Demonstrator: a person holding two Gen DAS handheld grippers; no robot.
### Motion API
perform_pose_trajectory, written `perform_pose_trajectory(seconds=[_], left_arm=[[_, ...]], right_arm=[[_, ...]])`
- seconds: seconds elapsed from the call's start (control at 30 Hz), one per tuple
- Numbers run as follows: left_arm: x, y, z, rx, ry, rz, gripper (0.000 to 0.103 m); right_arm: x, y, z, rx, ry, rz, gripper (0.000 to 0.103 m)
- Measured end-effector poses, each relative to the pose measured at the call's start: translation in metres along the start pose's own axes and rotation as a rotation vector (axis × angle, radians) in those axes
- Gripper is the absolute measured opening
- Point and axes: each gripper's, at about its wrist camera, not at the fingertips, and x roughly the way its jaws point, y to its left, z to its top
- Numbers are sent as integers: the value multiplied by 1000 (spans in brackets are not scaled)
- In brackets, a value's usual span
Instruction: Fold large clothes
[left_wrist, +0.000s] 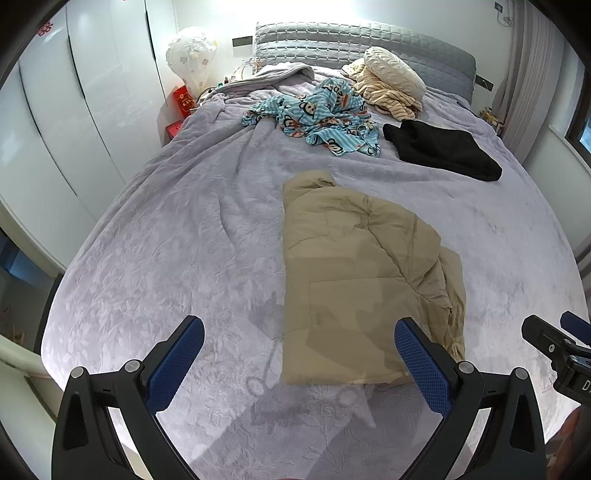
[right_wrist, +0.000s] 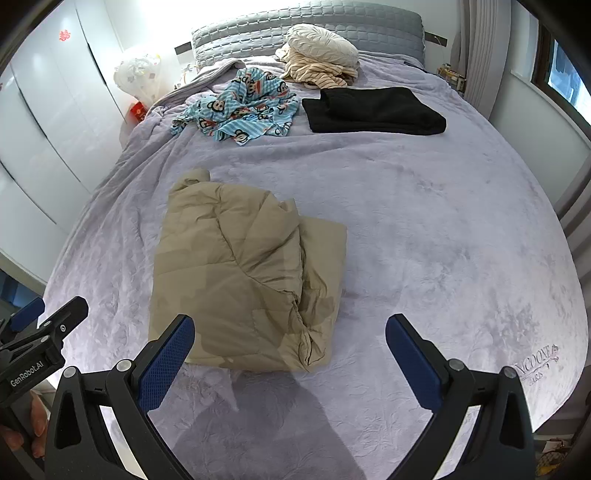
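Both claws hang spread and empty over the bed's (left_wrist: 184, 240) near edge, left claw (left_wrist: 299, 343), right claw (right_wrist: 290, 341). Farther up lie a black garment (right_wrist: 373, 110), a blue monkey-print cloth (right_wrist: 240, 107) and a cream pillow (right_wrist: 321, 44). Nothing blocks the tan padded jacket (right_wrist: 240, 280), folded and puffy mid-bed.

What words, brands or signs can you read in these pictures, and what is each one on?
"GenRobot.AI": on the left hand-held gripper, read in the right wrist view.
"D…": on the right hand-held gripper, cut off by the frame edge.
Embroidered script on the bedspread: too ornate to read surely.
Red emblem on the wardrobe door: too blurred.
Red box: print too small.
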Motion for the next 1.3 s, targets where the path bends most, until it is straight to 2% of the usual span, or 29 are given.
perform_pose_trajectory(seconds=[1.3], left_arm=[[-2, -1, -2, -6, -1, 1, 103]], right_arm=[[-2, 0, 0, -1, 0, 5, 103]])
